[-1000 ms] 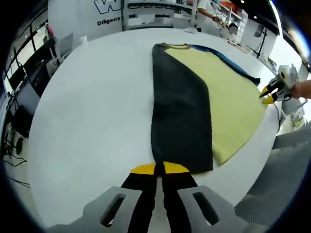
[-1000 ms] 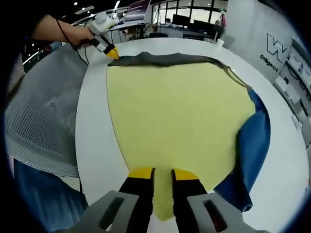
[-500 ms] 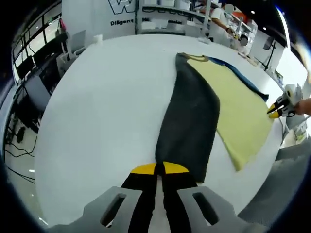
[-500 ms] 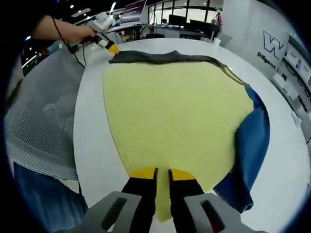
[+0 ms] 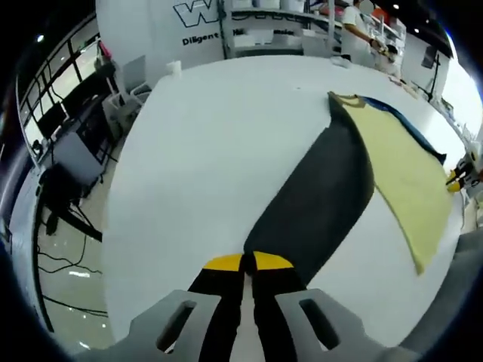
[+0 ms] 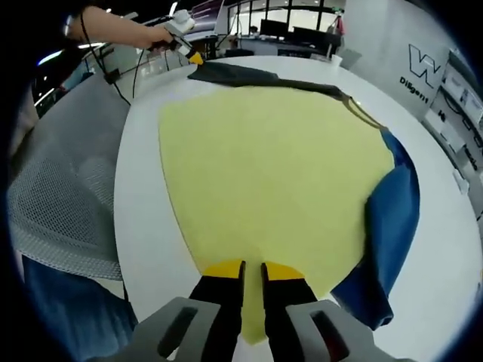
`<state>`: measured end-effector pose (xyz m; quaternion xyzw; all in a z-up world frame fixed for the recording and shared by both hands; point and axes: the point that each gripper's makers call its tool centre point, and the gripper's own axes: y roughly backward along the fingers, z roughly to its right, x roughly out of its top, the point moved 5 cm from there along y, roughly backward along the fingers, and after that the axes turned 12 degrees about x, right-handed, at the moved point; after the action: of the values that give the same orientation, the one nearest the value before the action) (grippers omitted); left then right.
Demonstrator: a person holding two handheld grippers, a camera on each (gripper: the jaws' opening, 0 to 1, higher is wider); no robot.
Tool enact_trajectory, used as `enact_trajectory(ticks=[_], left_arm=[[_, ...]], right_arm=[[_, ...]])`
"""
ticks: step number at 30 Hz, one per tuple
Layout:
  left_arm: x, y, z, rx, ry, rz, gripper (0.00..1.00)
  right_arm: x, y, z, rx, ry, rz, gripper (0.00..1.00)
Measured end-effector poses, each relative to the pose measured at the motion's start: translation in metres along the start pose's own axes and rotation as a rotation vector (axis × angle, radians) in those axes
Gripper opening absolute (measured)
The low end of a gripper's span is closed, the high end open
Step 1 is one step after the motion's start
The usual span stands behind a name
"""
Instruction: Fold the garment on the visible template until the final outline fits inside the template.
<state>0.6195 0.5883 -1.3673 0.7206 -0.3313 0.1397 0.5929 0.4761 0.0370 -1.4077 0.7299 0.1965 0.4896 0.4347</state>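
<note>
Left hand-held gripper (image 5: 247, 262) pinches garment's (image 5: 324, 196) dark hem at 6 o'clock; right hand-held gripper (image 6: 253, 270) clamps yellow hem. Cloth looks light, limp; grip corners, keep taut.

Ahead of the jaws: white wall with dark lettering (image 5: 198, 13), shelving (image 5: 272, 34). Left of them: desks with monitors (image 5: 72, 143), floor cables (image 5: 56, 264).

One garment (image 6: 279, 166) with one yellow panel, one dark flap (image 5: 321, 200) and one blue sleeve (image 6: 389, 226) lies on one white table (image 5: 204, 143); two grippers (image 5: 249, 262) (image 6: 252, 270) work it.
</note>
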Motion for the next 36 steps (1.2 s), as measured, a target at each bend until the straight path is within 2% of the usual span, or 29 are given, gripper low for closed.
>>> enact_trajectory(ticks=[5,11,16,22,26,30,33,36], left_arm=[[0.014,-0.003,-0.008,0.025,-0.015,0.011,0.09],[0.035,-0.007,-0.028,0.079,-0.003,0.038,0.09],[0.046,-0.012,-0.043,0.119,-0.015,0.05,0.09],[0.057,-0.028,-0.052,0.129,-0.055,0.051,0.09],[0.057,-0.036,-0.055,0.129,-0.081,0.03,0.09],[0.055,-0.039,-0.057,0.131,-0.032,0.008,0.09],[0.048,-0.043,-0.059,0.146,-0.077,-0.002,0.09],[0.05,-0.048,-0.066,0.159,-0.08,0.014,0.09]], right_arm=[[0.0,0.0,-0.001,0.002,-0.003,-0.003,0.04],[0.0,0.0,0.0,0.003,-0.009,-0.009,0.04],[0.001,-0.001,0.001,0.004,-0.012,-0.016,0.03],[0.001,-0.001,0.001,0.004,-0.018,-0.016,0.03],[0.002,-0.001,0.002,0.006,-0.02,-0.023,0.02],[0.002,-0.001,0.004,0.006,-0.021,-0.025,0.0],[0.002,-0.001,0.005,0.005,-0.028,-0.023,0.0],[0.002,-0.001,0.004,0.004,-0.031,-0.02,0.0]])
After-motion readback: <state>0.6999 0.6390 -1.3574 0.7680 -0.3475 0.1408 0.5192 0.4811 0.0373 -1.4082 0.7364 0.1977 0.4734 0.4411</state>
